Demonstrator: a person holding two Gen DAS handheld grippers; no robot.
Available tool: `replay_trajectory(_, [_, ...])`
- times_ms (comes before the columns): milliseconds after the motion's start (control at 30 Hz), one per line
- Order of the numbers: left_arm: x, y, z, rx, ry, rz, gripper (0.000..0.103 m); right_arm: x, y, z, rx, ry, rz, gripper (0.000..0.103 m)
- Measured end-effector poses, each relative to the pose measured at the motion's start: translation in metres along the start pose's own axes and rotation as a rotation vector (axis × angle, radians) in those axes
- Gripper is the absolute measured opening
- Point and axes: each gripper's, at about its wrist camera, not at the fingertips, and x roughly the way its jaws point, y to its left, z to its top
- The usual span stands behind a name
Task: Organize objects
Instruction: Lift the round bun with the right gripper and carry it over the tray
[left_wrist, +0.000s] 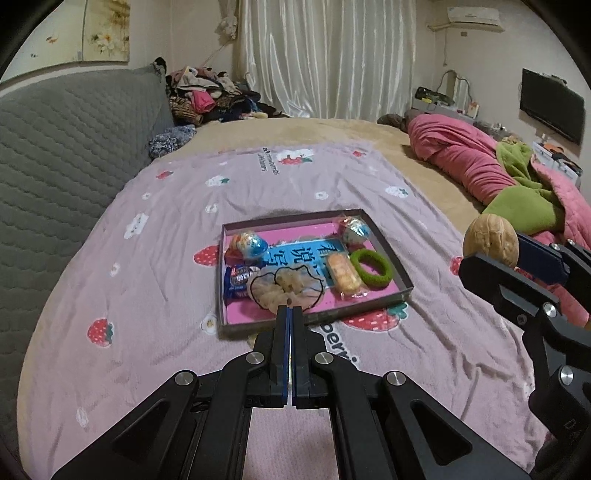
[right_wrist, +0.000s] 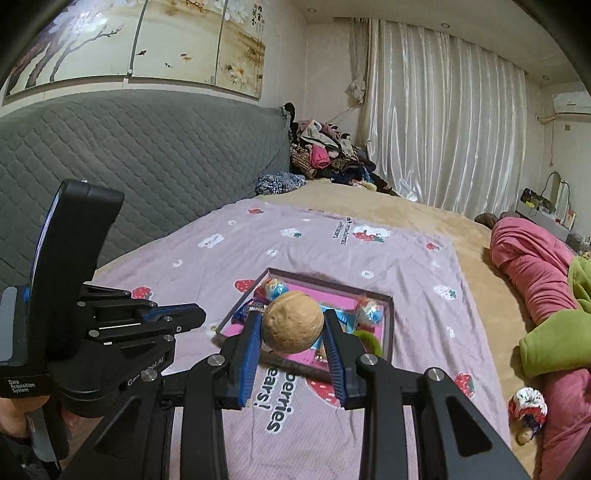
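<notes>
My right gripper (right_wrist: 293, 326) pinches the round tan walnut (right_wrist: 291, 320) between its jaws, hovering above the near edge of the shallow grey cardboard tray with pink floor (left_wrist: 384, 251), where the snacks lie; my left gripper (left_wrist: 290, 312) is pressed together, empty, just before that tray

Left gripper (left_wrist: 290, 309): 2 fingers pressed fully together, nothing between them, angled downward. Right gripper (right_wrist: 294, 322): 2 blue-padded fingers (right_wrist: 246, 354) clamped on opposite sides of a walnut (right_wrist: 293, 320), raised and tilted slightly downward. A hand (right_wrist: 16, 415) grips the left unit's handle.
</notes>
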Motion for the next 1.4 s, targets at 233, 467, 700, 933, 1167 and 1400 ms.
replay_trajectory(233, [0.009,0.001,0.02,0.007,-0.013,0.01,0.0,0.012,-0.011,0.01,-0.003,0.002,-0.01,0.033])
replay_trajectory(467, [0.028,0.0,0.042,0.021,-0.022,0.006,0.0,0.035,-0.027,0.023,-0.015,0.015,-0.028,0.033])
replay_trajectory(700, [0.06,0.001,0.058,0.016,-0.031,0.004,0.0,0.071,-0.04,0.024,-0.019,0.041,-0.028,0.033])
replay_trajectory(933, [0.108,-0.005,0.061,0.009,-0.013,0.009,0.0,0.111,-0.056,0.017,-0.01,0.063,-0.016,0.034])
replay_trajectory(1167, [0.146,-0.001,0.056,-0.004,-0.017,0.01,0.0,0.143,-0.068,0.009,0.011,0.066,0.0,0.034])
replay_trajectory(1400, [0.172,0.008,0.047,-0.025,-0.066,0.048,0.0,0.176,-0.08,-0.009,0.051,0.067,-0.002,0.034])
